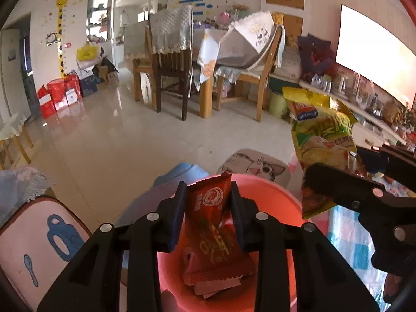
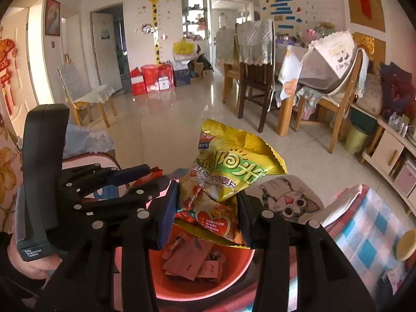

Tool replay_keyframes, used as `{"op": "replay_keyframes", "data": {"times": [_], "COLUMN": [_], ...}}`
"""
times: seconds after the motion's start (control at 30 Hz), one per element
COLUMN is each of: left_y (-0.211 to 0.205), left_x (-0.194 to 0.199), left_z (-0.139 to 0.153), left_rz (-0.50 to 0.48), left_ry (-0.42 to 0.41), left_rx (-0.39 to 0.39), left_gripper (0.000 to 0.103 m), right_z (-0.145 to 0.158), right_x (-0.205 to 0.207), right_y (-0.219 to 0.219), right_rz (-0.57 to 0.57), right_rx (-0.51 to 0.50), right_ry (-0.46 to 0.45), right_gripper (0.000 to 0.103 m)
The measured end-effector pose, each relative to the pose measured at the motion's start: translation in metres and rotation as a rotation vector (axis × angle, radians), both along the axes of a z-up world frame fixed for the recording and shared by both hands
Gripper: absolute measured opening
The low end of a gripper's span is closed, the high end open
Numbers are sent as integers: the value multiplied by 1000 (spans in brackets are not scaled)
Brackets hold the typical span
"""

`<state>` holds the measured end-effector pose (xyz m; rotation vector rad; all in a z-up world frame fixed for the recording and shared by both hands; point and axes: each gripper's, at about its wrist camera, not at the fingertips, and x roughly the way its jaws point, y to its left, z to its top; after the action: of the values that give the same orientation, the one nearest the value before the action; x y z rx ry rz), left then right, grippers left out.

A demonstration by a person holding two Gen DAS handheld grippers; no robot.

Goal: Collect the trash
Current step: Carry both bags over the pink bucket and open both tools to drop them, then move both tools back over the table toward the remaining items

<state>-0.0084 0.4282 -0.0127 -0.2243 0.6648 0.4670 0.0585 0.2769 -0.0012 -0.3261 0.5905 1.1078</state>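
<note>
My left gripper (image 1: 208,195) is shut on a red snack wrapper (image 1: 210,223) and holds it above a pink bin (image 1: 273,195) with several red wrappers (image 1: 215,278) inside. My right gripper (image 2: 208,205) is shut on a yellow-green snack bag (image 2: 228,171), held over the same pink bin (image 2: 234,273). In the left wrist view the right gripper (image 1: 345,171) and its yellow bag (image 1: 322,135) are at the right, beside the bin. In the right wrist view the left gripper (image 2: 153,175) is at the left.
A cat-print stool (image 1: 257,166) stands behind the bin, and a pink chair (image 1: 39,236) to its left. A checkered cloth (image 2: 369,234) lies to the right. Dining chairs and a table (image 1: 208,59) stand across the shiny tile floor.
</note>
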Motion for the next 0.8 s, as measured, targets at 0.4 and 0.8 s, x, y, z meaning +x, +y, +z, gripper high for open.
{"op": "replay_keyframes", "data": {"times": [0.4, 0.8], "left_y": [12, -18], "left_x": [6, 3], "left_z": [-22, 9], "left_rz": [18, 19], "left_ry": [27, 13], "left_rx": [-11, 81], "left_gripper": [54, 78], "right_z": [-21, 1], "right_x": [13, 18], "right_y": [8, -57], "right_rz": [-10, -95], "right_rx": [7, 71], "right_ry": [29, 24], "right_gripper": [72, 81]}}
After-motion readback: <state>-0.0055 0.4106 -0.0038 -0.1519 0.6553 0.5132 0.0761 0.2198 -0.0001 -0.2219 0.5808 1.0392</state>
